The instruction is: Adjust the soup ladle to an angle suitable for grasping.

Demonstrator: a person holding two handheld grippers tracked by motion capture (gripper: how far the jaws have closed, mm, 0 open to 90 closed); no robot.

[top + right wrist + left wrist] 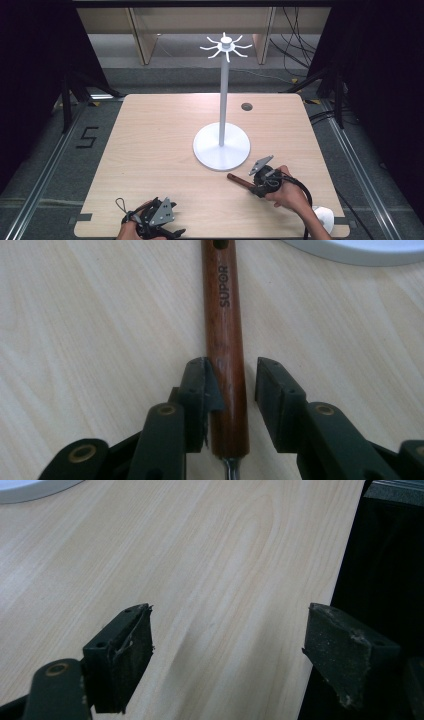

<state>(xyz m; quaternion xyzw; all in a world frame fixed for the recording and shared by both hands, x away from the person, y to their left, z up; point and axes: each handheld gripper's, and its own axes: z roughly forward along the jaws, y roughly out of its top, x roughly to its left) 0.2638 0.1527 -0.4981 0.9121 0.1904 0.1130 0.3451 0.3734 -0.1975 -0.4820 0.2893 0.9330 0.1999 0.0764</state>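
Observation:
A brown wooden handle (239, 179) marked SUPOR (223, 315) lies flat on the light wood table (150, 150), just in front of the white stand's round base (221, 147); a bit of metal shows at its near end. My right gripper (256, 189) straddles the handle (232, 385). One pad touches the wood and the other stands a small gap off it. My left gripper (172, 231) rests near the table's front left edge, with its jaws wide open (227, 630) over bare wood and nothing between them.
The white stand has a tall pole (223, 100) topped with radiating hooks (226, 46); its base edge shows in both gripper views (360, 250) (30, 490). A round cable hole (246, 106) sits at the table's back. A white object (324, 217) lies at the front right corner.

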